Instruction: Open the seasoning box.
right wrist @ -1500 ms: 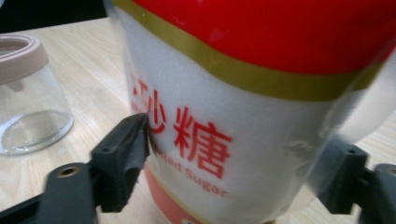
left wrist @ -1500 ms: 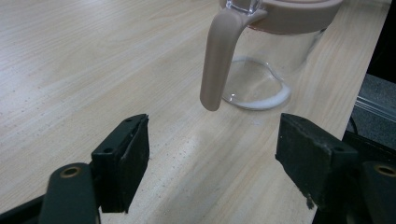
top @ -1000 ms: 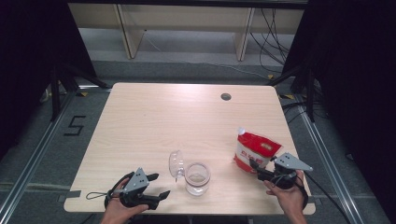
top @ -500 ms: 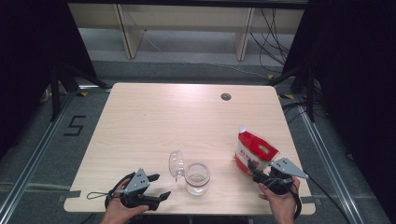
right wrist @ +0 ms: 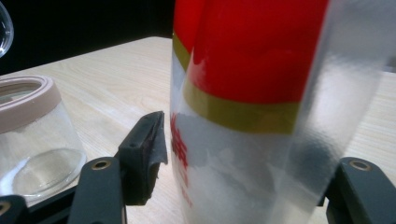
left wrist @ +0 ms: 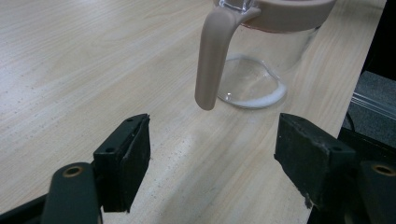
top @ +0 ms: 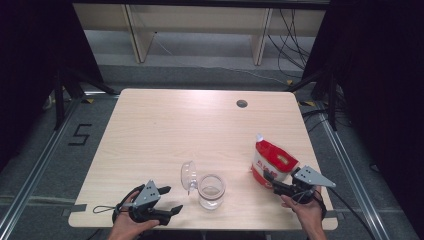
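A red and white plastic bag (top: 272,164) stands at the table's right front. My right gripper (top: 271,181) reaches to its base from the front edge. In the right gripper view the bag (right wrist: 252,93) sits between the jaws, which have just been opening. The left pad (right wrist: 148,149) stands a sliver off the bag's side and the other pad is hidden behind it. A clear glass jar (top: 211,191) with a beige rim stands at the front centre, its lid (top: 188,176) swung open. My left gripper (top: 171,199) lies open just left of it, nothing between its jaws (left wrist: 212,154).
A beige clasp (left wrist: 212,60) hangs down the jar's side (left wrist: 254,70) toward my left gripper. The jar (right wrist: 32,135) stands close to the left of the bag. The table's front edge (top: 210,226) runs right under both hands. A dark grommet hole (top: 242,103) lies at the back.
My right gripper has shifted slightly toward the front edge and back at the bag's base. The bag, the jar and the left gripper have stayed put.
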The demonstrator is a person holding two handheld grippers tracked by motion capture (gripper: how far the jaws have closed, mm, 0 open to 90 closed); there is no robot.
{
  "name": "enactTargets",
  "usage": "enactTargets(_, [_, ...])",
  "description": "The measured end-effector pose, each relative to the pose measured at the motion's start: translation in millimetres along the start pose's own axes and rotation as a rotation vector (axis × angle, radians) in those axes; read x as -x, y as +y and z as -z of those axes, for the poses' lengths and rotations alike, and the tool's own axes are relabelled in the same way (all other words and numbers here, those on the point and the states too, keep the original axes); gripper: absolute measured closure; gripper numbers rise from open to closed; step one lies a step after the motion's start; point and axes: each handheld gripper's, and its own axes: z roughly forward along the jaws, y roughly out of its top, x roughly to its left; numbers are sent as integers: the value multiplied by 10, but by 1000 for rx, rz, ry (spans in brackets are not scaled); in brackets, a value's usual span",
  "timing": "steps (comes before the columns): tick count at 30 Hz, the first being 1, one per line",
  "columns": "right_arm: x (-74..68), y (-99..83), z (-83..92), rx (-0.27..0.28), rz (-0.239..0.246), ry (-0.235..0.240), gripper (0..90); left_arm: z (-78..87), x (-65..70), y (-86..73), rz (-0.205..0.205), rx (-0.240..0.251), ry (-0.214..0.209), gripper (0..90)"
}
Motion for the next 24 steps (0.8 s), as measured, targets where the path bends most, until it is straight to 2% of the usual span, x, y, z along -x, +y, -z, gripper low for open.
enactTargets(2, [6, -3, -17, -3, 27, -9, 380, 1, 4, -1, 9, 6, 3, 264])
enactTargets(3, [-12, -8, -21, -7, -4, 5, 383, 3, -3, -2, 2, 0, 7, 264])
enactTargets(4, [5, -8, -39, 13, 23, 3, 384, 3, 0, -2, 1, 1, 7, 264])
enactTargets(5, [21, -2, -33, -10, 62, 3, 380, 2, 1, -2, -1, 0, 6, 264])
enactTargets(6, [21, -2, -33, -10, 62, 3, 380, 2, 1, -2, -1, 0, 6, 264])
enactTargets(7, [-1, -16, -59, 15, 35, 5, 371, -2, 6, -3, 4, 1, 1, 263])
enactTargets(9, [4, -20, -69, 17, 40, 10, 370, -7, 6, -4, 2, 5, 1, 263])
enactTargets(11, [27, -25, -100, 29, 95, 12, 367, -6, 1, -6, -5, -3, 6, 263])
enactTargets(12, [27, -25, -100, 29, 95, 12, 367, -13, 7, -7, 5, 2, 0, 263])
enactTargets(13, [13, -32, -99, 19, 69, 17, 368, -9, 6, -7, -3, -4, 1, 263])
enactTargets(14, [25, -37, -111, 20, 87, 13, 368, -8, 11, -6, -4, -6, 4, 263])
enactTargets(15, [40, -44, -130, 44, 105, 14, 372, -12, 9, -6, -7, -4, 1, 263])
enactTargets(16, [26, -50, -125, 14, 70, 21, 370, -4, -2, -5, -21, -22, 9, 263])
enactTargets(17, [12, -70, -123, 19, 35, 12, 363, -9, 10, -7, -7, -13, 6, 263])
enactTargets(18, [44, -110, -159, 46, 37, -7, 341, -4, -1, -4, -23, -28, 11, 263])
enactTargets(19, [57, -114, -142, 8, 36, 15, 335, -18, 28, -7, 8, 2, 0, 263])
enactTargets(20, [57, -114, -142, 8, 36, 15, 335, -18, 28, -7, 8, 2, 0, 263])
enactTargets(21, [72, -130, -172, 51, 59, 15, 319, -12, 23, -5, 0, -4, 1, 263])
enactTargets(22, [72, -133, -179, 60, 59, 15, 306, -12, 23, -5, 1, -4, 0, 263])
enactTargets(23, [60, -131, -176, 46, 31, 30, 303, -12, 22, -6, 0, -5, 1, 263])
enactTargets(24, [59, -133, -167, 26, 24, 16, 303, -17, 28, -7, 7, 1, 0, 263])
